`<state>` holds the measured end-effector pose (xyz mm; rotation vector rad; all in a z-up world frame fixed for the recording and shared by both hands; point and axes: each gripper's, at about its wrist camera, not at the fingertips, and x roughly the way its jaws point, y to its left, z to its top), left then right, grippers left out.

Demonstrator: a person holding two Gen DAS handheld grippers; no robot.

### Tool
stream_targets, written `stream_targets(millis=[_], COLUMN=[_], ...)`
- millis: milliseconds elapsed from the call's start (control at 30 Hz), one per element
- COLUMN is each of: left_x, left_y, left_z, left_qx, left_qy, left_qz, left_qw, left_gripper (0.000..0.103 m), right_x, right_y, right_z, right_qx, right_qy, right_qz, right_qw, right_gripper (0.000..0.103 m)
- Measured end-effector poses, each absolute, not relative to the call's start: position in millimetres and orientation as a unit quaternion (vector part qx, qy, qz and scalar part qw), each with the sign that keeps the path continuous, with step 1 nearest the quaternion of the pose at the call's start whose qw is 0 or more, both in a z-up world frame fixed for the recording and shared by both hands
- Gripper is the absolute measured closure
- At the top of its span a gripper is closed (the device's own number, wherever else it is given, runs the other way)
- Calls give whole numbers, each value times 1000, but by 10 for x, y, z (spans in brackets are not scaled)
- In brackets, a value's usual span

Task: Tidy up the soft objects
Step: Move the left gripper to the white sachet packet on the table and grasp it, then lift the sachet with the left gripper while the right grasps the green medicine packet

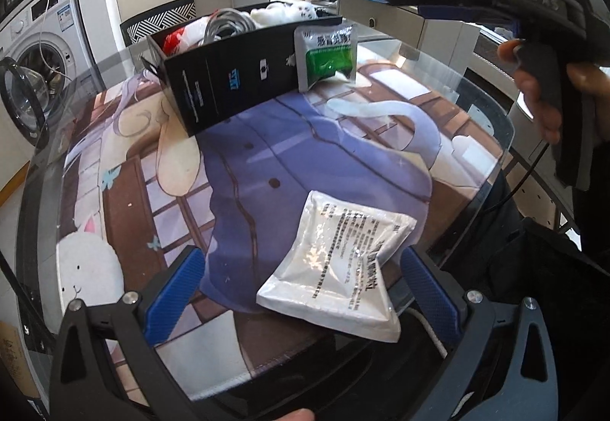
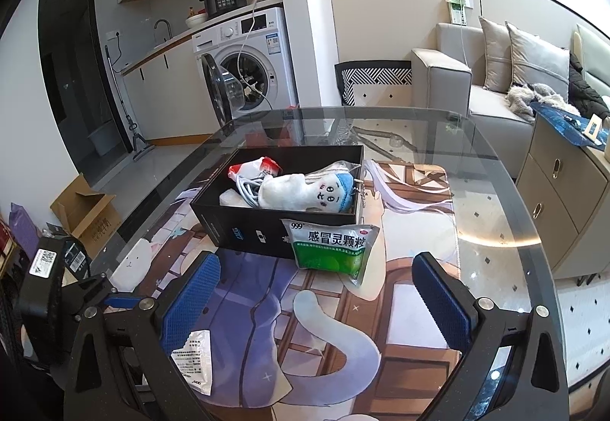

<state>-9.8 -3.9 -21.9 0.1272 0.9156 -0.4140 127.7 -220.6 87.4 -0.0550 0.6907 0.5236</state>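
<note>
A white sachet (image 1: 335, 268) with black print lies on the printed mat (image 1: 267, 154), between the open fingers of my left gripper (image 1: 305, 291); its corner shows in the right wrist view (image 2: 194, 360). A green and white sachet (image 1: 326, 57) leans against the black box (image 1: 228, 77); it also shows in the right wrist view (image 2: 331, 249). The black box (image 2: 274, 230) holds a white plush toy (image 2: 305, 190), a grey cable and a red and white packet. My right gripper (image 2: 316, 302) is open and empty, short of the green sachet.
The glass table (image 2: 495, 200) has a rounded edge close to the mat on the right. A beige cabinet (image 2: 560, 192) stands right of the table. A washing machine (image 2: 244, 62) with its door open and a sofa (image 2: 476, 85) stand beyond.
</note>
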Motion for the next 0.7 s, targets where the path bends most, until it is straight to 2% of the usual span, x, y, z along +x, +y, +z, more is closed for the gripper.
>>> stream_targets(millis=[167,233,367,467,667,700], left_x=[-68,-59,-44,-36,15,25], left_y=[-64,-64,-23,3,47,48], left_z=[-285,-283,-252,-222,-212,-206], left_qx=[75,72,67,66,49,46], left_qy=[443,440,430,422,414,413], left_qz=[-185,-182,-176,-176,-168,-167], left_qw=[874,876,883,887,893,894], left_gripper=[3,7,25,47,51,55], right_x=[1291,1301,1329,1353,1390,1403], right_y=[-2199,-2193,-2186,-2189,-2202,-2204], right_z=[846,821,783,748,705,694], right_qx=[-27,-29,-28,-27,-25,-25], right_qy=[339,342,348,352,357,358], right_qz=[254,253,253,251,248,247], right_qw=[905,904,902,901,900,900], right_gripper=[1,1,1,1,1,1])
